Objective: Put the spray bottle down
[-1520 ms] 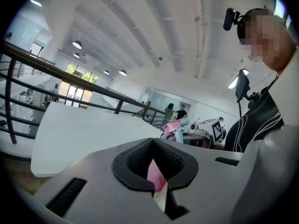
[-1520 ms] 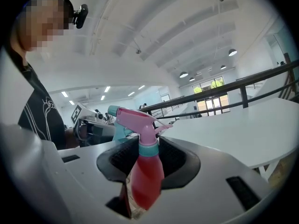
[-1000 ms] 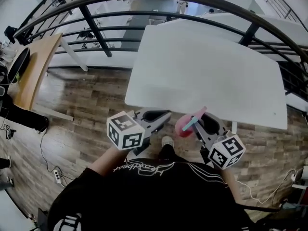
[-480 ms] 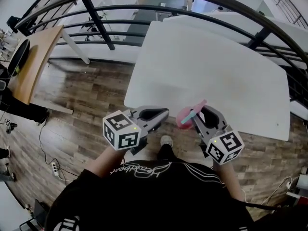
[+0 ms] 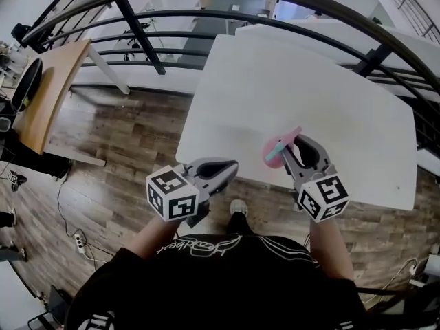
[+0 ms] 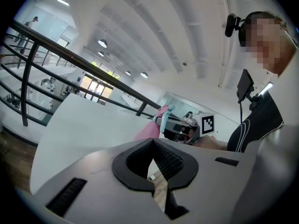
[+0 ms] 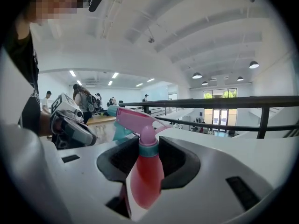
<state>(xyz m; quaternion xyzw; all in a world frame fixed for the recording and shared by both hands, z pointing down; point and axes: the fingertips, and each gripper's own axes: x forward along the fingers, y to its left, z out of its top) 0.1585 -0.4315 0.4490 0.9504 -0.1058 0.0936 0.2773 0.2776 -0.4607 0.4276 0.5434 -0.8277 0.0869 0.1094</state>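
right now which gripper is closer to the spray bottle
Right. The right gripper is shut on the spray bottle, over the white table near its front edge. The left gripper, shut and empty, is apart from it, further left.

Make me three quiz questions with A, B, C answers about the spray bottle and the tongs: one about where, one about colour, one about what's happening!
1. Where is the spray bottle?
A) in a sink
B) between the right tongs
C) on a shelf

2. What colour is its body?
A) green
B) black
C) pinkish red

3. What are the left tongs doing?
A) holding nothing
B) gripping a cup
C) gripping a cloth

Answers:
1 B: the right gripper view shows the tongs clamped around it.
2 C: the body is pinkish red under a teal collar.
3 A: the left gripper view shows nothing between those tongs.
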